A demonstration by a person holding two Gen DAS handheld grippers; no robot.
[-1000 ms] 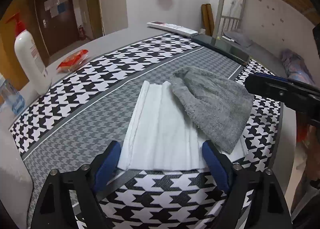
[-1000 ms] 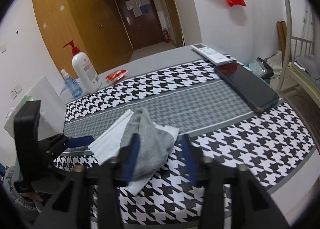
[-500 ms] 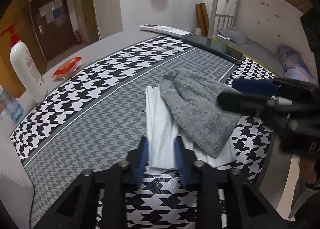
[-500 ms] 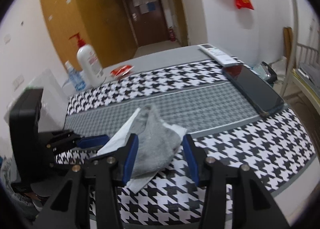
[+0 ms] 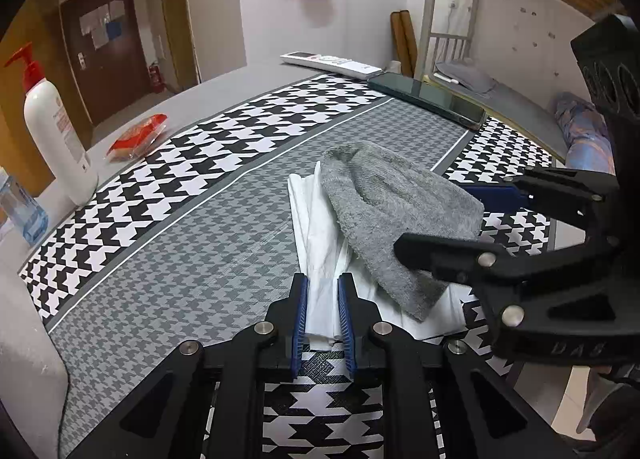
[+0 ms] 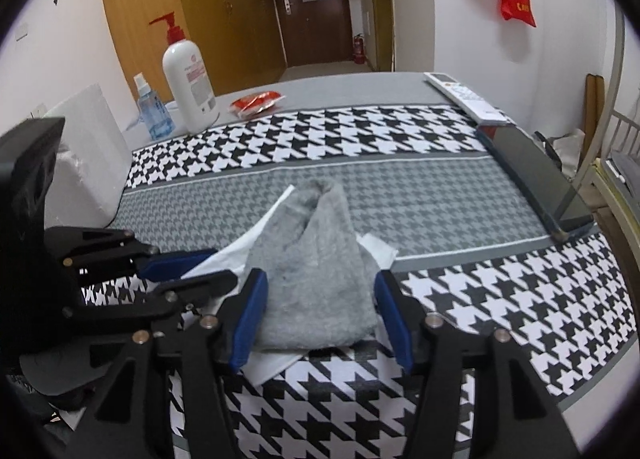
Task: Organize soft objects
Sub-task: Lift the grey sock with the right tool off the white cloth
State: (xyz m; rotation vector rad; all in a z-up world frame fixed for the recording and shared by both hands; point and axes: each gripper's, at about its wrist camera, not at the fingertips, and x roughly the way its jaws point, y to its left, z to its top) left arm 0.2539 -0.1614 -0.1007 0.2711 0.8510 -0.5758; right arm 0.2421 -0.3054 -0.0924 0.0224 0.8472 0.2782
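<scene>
- The left tool (image 5: pixel 323 313) is seen low over the near edge of the worktop (image 5: pixel 224 83), its blue-padded fingers (image 5: pixel 301 311) drawn in and pinching the near end of the folded white cloth (image 5: pixel 316 215).
- The right tool (image 6: pixel 318 309) is held with its blue pads spread wide on either side of the fuzzy grey knitted cloth (image 6: pixel 316 259); whether the pads touch it cannot be told.
- The grey cloth, soft and rounded at its far end, lies draped over the smooth, creased white cloth on the grey band of the black-and-white houndstooth mat (image 5: pixel 168 179).
- In the left wrist view the right tool (image 5: pixel 448 219) is shown from the side, one finger above the grey cloth's edge and one beyond it.
- In the right wrist view the left tool (image 6: pixel 196 267) appears at the left, at the white cloth's edge.
- A white pump bottle with a red top (image 6: pixel 188 79), a red packet (image 6: pixel 256 102), a white remote control (image 6: pixel 464 95) and a dark phone (image 6: pixel 532 179) are seen further back.
</scene>
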